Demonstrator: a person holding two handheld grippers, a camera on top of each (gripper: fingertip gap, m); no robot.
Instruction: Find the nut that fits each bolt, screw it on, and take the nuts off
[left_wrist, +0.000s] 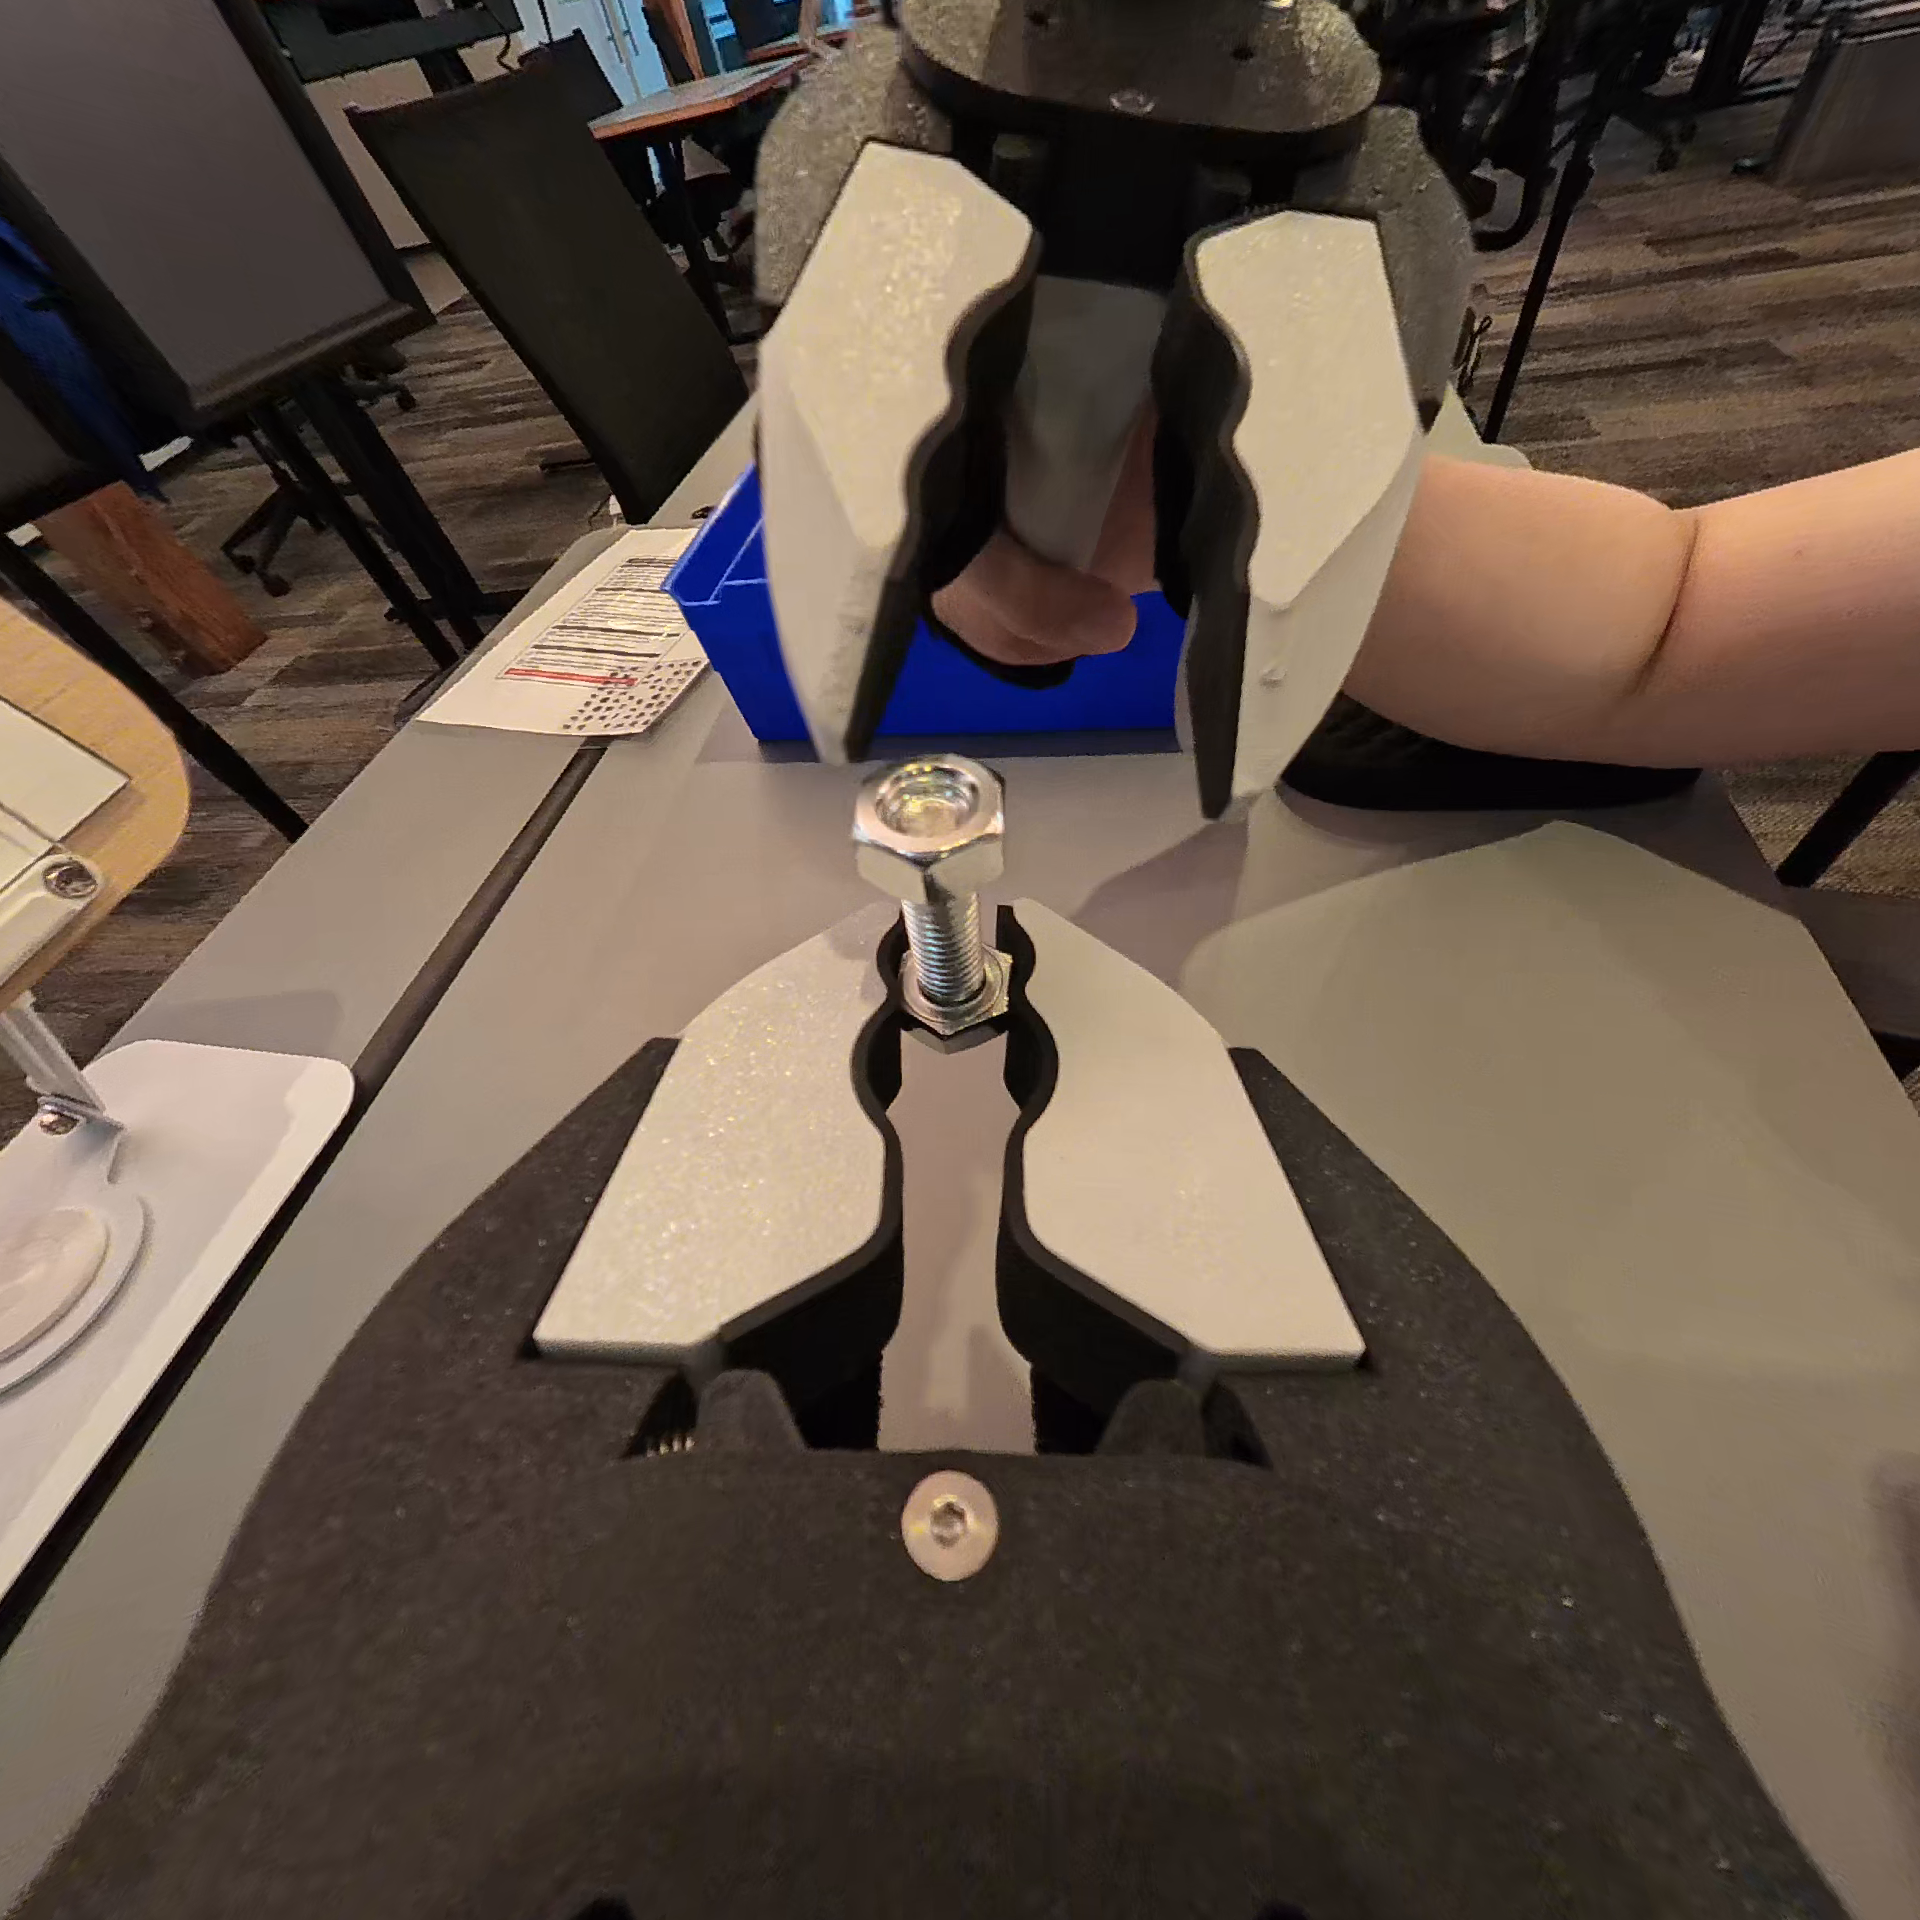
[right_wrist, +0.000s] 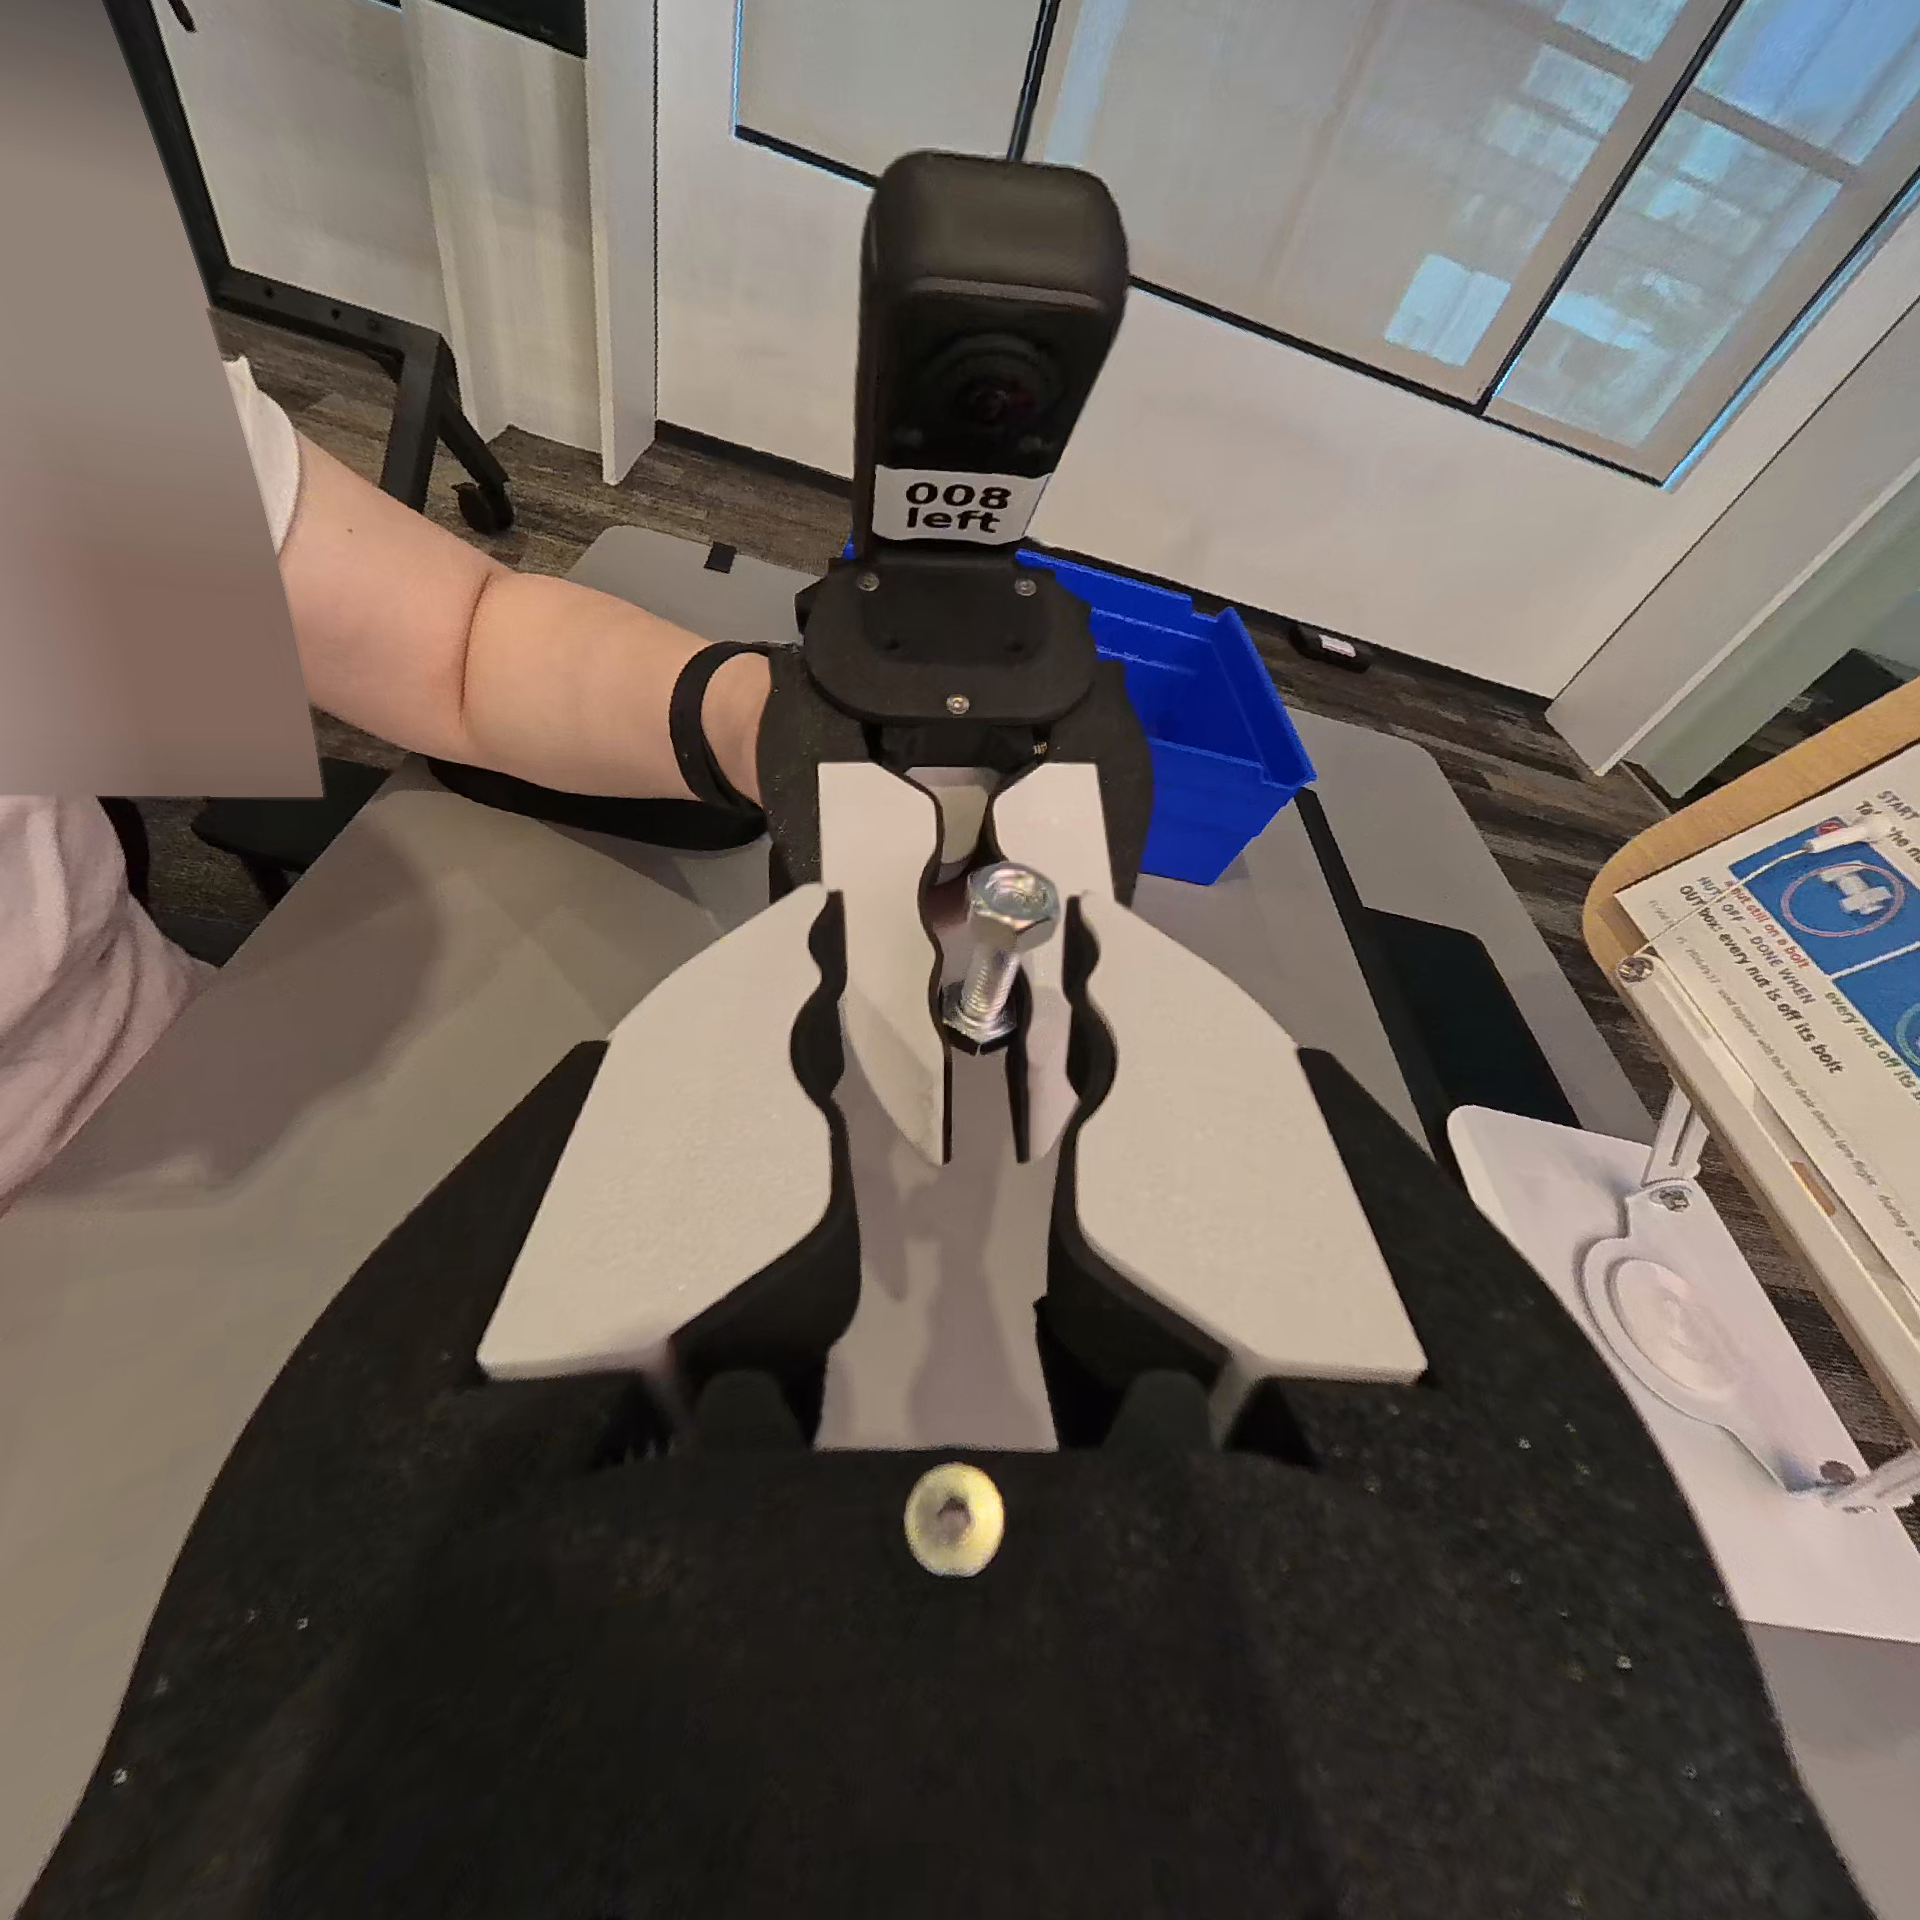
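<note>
A silver bolt (left_wrist: 940, 935) stands upright, hex head (left_wrist: 928, 821) on top. A silver nut (left_wrist: 954, 1003) sits low on its thread. My left gripper (left_wrist: 954, 966) is shut on the nut and holds it above the grey table (left_wrist: 623, 883). My right gripper (left_wrist: 1029, 774) faces it from beyond, jaws wide open, its tips beside the bolt head and not touching it. In the right wrist view, my right gripper (right_wrist: 951, 914) is open around the left gripper (right_wrist: 982, 1153), the bolt (right_wrist: 987, 977) and the nut (right_wrist: 977, 1023).
A blue bin (left_wrist: 987, 696) stands on the table behind the grippers and shows in the right wrist view (right_wrist: 1195, 727). A printed sheet (left_wrist: 592, 655) lies beside it. A white stand base (right_wrist: 1662, 1299) and a board with an instruction sheet (right_wrist: 1766, 987) are at the side. The tips of one gripper are about 6 cm away from the tips of the other.
</note>
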